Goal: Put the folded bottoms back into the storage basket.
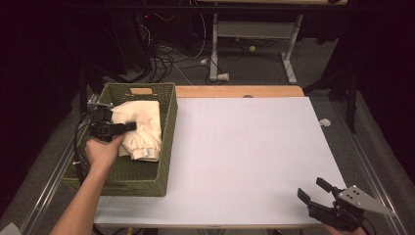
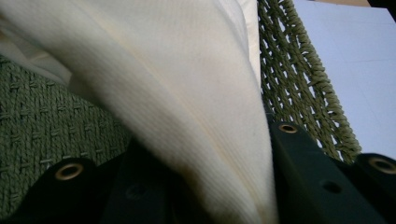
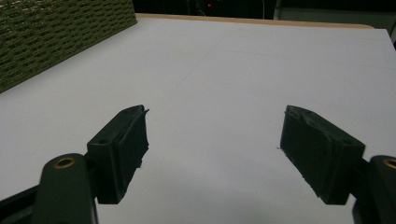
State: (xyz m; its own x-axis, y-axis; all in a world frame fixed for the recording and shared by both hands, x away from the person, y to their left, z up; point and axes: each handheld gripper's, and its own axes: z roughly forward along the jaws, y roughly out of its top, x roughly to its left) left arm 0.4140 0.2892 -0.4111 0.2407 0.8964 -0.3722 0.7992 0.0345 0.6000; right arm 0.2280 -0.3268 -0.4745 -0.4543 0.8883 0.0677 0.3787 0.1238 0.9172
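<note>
Overhead light bright on white table [image 1: 254, 147]; room beyond dark, edges near black. Soft shadows. Cloth [image 2: 187, 93] between left jaws blurred, too close. Right jaws slightly soft, table ahead evenly lit, glare-free.

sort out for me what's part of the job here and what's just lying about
In the job:
- cream cloth, pinched in the left gripper
- green woven basket holding it
- right gripper, jaws open over the white table

Lying about:
- small white scrap past the table's right edge
- yellow-green ball on the floor
- floor cables
</note>
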